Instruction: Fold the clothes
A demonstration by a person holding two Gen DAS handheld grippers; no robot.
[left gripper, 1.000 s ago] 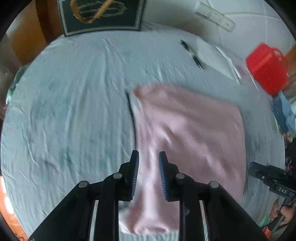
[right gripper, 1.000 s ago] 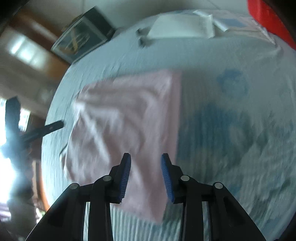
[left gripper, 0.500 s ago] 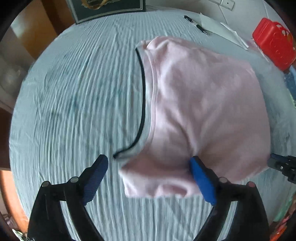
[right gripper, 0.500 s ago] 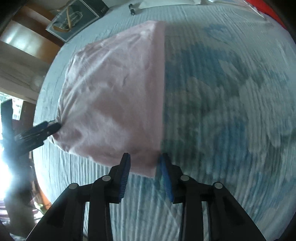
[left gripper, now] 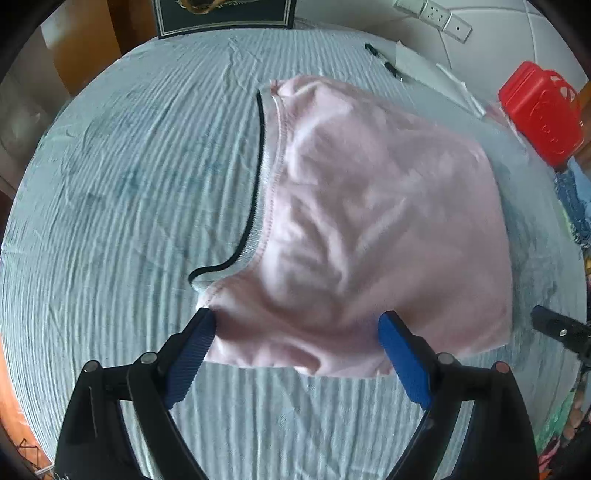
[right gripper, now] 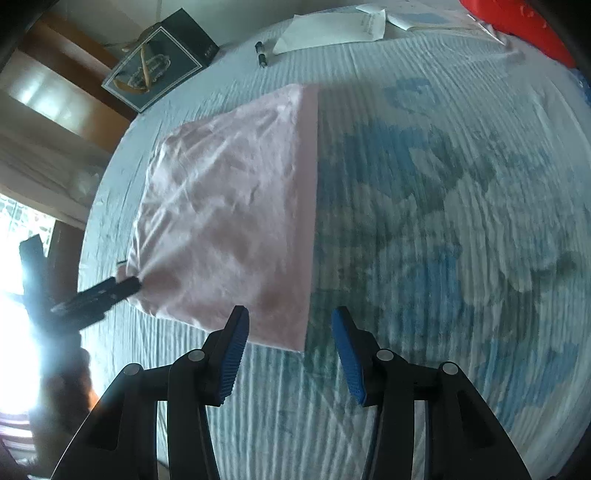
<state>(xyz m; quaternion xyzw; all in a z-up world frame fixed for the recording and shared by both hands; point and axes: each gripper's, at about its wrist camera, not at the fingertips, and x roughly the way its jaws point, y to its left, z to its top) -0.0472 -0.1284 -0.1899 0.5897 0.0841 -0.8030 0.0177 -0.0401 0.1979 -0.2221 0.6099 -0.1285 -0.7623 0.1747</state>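
Note:
A folded pink T-shirt (left gripper: 369, 229) with a grey, dark-edged collar (left gripper: 258, 192) lies on the blue-grey bedspread (left gripper: 122, 192). My left gripper (left gripper: 295, 347) is open wide, its blue pads either side of the shirt's near edge by the collar. In the right wrist view the shirt (right gripper: 229, 206) lies as a flat rectangle. My right gripper (right gripper: 290, 354) is open, just short of the shirt's near right corner. The left gripper (right gripper: 107, 291) shows at the shirt's left corner there.
A red plastic basket (left gripper: 539, 114) stands at the far right. Papers (right gripper: 332, 29), a pen (right gripper: 260, 53) and a dark framed picture (right gripper: 159, 70) lie at the far side. The bedspread with blue flowers (right gripper: 443, 206) stretches right of the shirt.
Both grippers have opened: the left from nearly shut to wide, the right in the last half second. Both have dropped to the shirt's near edge, which now lies flat on the bed.

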